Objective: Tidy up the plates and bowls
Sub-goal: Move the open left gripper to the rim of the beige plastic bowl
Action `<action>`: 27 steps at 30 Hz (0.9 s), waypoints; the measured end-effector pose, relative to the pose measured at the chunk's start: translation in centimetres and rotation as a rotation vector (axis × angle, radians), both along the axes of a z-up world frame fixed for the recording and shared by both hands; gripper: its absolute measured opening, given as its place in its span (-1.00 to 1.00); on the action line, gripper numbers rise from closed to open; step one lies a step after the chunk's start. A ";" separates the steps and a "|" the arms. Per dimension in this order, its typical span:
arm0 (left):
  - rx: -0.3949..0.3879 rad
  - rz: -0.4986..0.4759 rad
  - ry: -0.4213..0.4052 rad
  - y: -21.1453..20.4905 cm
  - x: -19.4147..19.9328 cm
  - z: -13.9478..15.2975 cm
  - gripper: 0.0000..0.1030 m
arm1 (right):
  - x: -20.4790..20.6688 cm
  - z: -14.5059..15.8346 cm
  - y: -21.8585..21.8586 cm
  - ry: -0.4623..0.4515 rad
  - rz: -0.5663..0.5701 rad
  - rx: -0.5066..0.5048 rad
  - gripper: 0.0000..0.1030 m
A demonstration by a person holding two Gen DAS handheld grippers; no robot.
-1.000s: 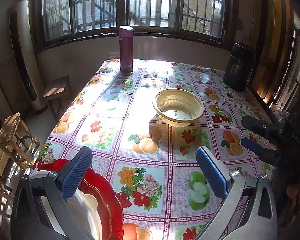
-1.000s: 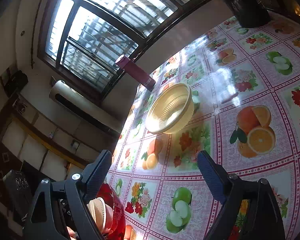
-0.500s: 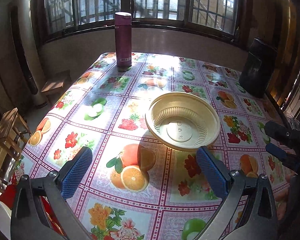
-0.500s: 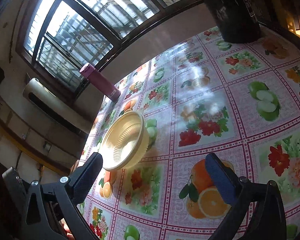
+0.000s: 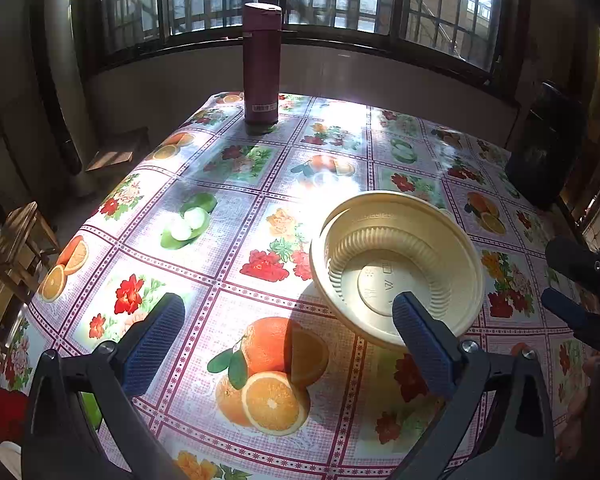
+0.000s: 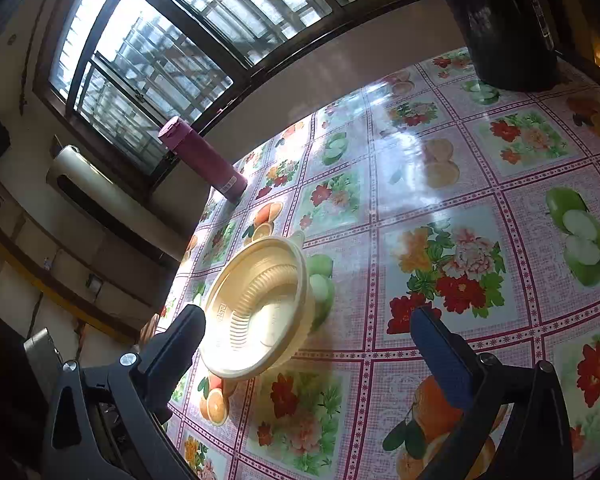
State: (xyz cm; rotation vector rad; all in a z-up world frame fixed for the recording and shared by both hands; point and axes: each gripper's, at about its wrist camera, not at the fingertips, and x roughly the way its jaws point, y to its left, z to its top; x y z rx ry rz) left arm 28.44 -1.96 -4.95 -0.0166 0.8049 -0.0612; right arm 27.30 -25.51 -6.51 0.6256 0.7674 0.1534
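Left gripper (image 5: 288, 332): jaws spread wide, nothing held; right-hand pad overlaps the near rim of the bowl (image 5: 396, 268) in view, contact uncertain.
Right gripper (image 6: 306, 328): fully spread, empty; jaws have just been opening, nothing between them.
Bowl position: upright on the flowered surface (image 5: 236, 168), alone, well apart from the purple flask (image 5: 261, 64).
Handling: probably thin ribbed plastic; light, flexible, likely to slide or tip.
Grip point: pinch the rim wall, gently.
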 end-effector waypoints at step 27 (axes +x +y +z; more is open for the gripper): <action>-0.126 0.144 0.071 0.5 4.6 -1.6 1.00 | 4.2 -1.2 1.7 0.034 0.037 0.104 0.99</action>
